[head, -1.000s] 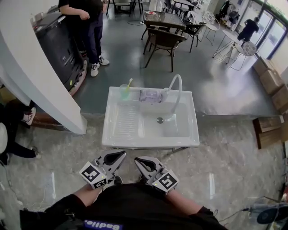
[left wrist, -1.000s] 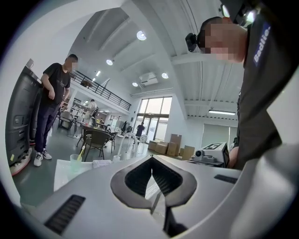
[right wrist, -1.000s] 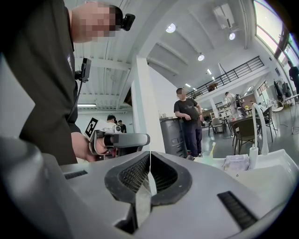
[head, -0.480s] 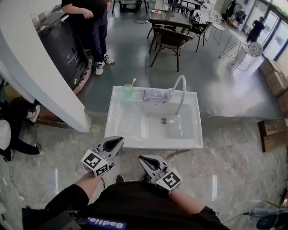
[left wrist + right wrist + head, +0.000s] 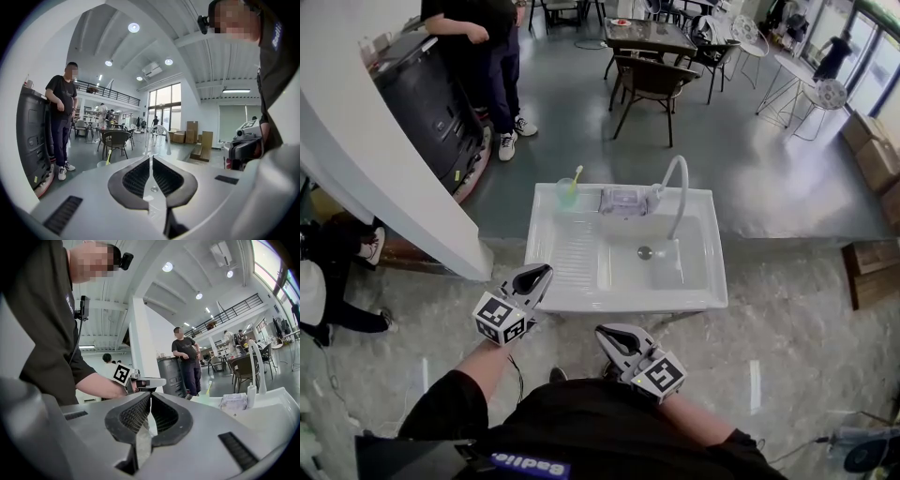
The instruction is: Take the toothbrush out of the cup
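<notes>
A pale green cup (image 5: 566,191) stands on the back left corner of the white sink unit (image 5: 581,291), with a yellow-green toothbrush (image 5: 574,178) leaning in it. The cup (image 5: 101,164) and toothbrush (image 5: 108,156) show small and far off in the left gripper view, and the cup (image 5: 205,399) again in the right gripper view. My left gripper (image 5: 539,275) is shut and empty, just over the sink's front left edge. My right gripper (image 5: 610,334) is shut and empty, lower, in front of the sink near my body.
A curved white faucet (image 5: 675,192) rises behind the basin, with a clear box (image 5: 623,201) beside it. A white pillar (image 5: 375,159) stands to the left. A person (image 5: 483,56) stands by a dark machine (image 5: 431,112). Chairs and tables (image 5: 652,56) fill the room behind.
My left gripper has moved forward and up toward the sink's front left edge. The right gripper has stayed low near my body. The head view has shifted slightly.
</notes>
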